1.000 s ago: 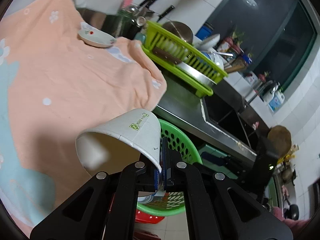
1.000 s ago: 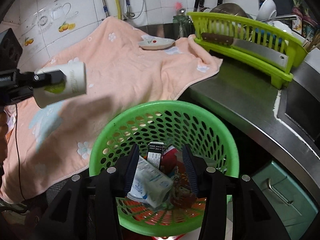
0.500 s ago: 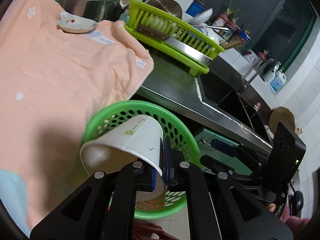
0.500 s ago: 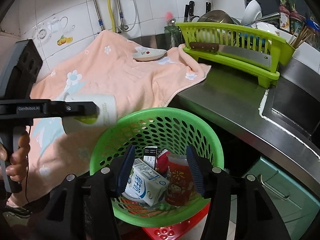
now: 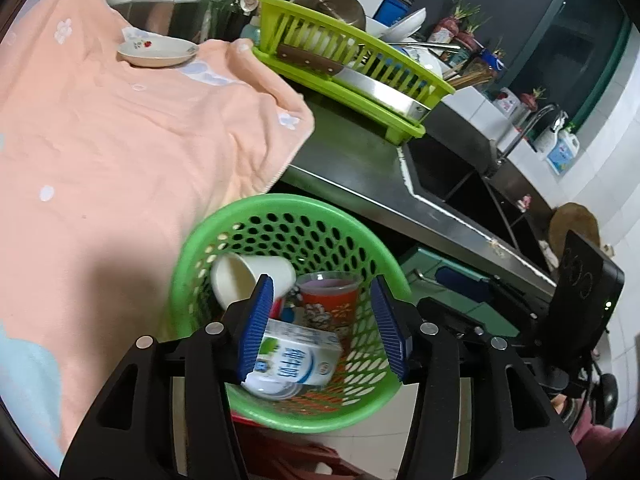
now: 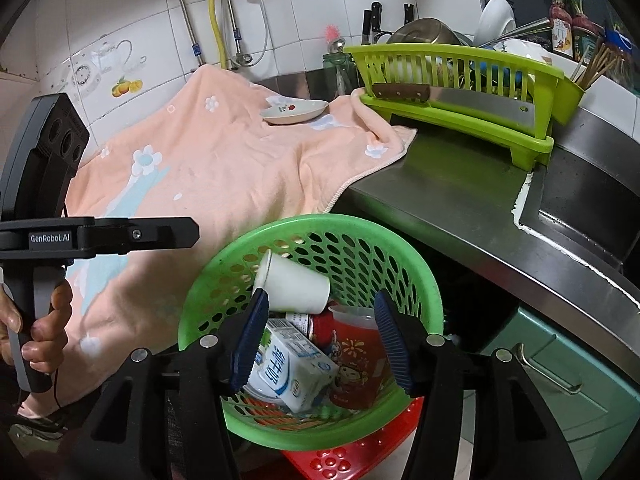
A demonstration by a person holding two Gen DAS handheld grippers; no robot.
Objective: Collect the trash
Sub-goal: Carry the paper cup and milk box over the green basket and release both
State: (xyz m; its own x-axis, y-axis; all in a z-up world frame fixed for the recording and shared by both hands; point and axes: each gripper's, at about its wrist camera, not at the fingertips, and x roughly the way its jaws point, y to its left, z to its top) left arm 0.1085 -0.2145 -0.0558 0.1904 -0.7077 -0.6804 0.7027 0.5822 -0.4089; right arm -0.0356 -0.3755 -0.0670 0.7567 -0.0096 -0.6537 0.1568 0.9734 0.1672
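The left hand-held gripper [image 5: 322, 322] hangs over the green basket [image 5: 224, 220] with its jaws spread wide and nothing between them. The white paper cup [image 5: 244, 276] lies on its side inside the basket, touching a milk carton [image 5: 298, 360] and a red cup [image 5: 330, 304]. The right hand-held gripper [image 6: 320, 340] is also wide, holding nothing, above the same basket beside the counter [image 6: 448, 204].

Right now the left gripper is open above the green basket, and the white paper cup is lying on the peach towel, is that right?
Not quite. The left gripper is open above the green basket, but the white paper cup lies inside the basket, not on the peach towel; the right wrist view shows it.
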